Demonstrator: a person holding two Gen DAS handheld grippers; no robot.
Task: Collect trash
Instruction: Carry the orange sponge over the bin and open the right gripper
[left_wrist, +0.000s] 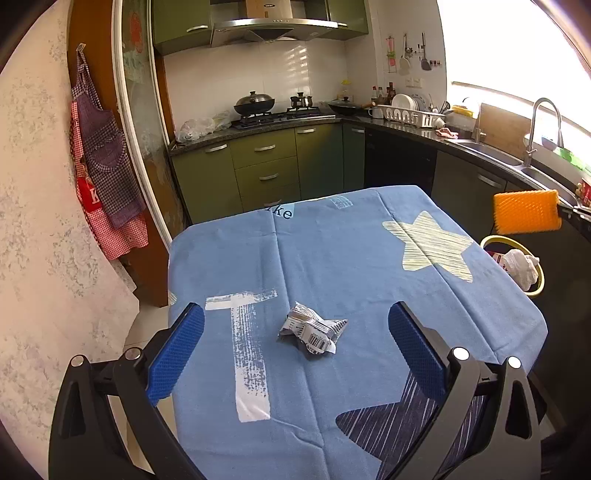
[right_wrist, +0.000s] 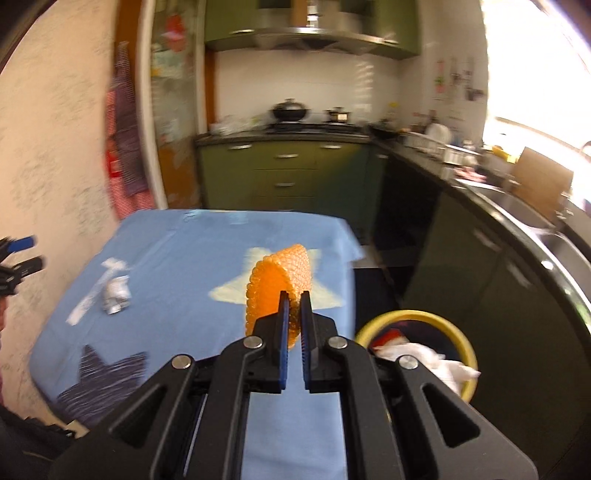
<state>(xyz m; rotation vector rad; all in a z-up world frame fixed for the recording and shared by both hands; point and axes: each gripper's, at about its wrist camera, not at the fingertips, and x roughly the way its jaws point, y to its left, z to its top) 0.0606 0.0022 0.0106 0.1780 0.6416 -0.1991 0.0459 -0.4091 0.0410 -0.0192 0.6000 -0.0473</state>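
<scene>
Your right gripper (right_wrist: 294, 314) is clamped on the orange mesh piece (right_wrist: 279, 284), held just left of and above the yellow bin (right_wrist: 417, 317), while your left gripper (left_wrist: 295, 332), jaws spread, straddles the crumpled wrapper (left_wrist: 312, 330) well left of the bin.

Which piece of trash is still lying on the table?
The crumpled silver wrapper on the blue cloth. The orange mesh is pinched in the right gripper, and the white tissue is already in the yellow bin.

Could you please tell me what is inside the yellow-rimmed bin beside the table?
The bin holds crumpled white paper and something red; anything beneath is covered.
</scene>
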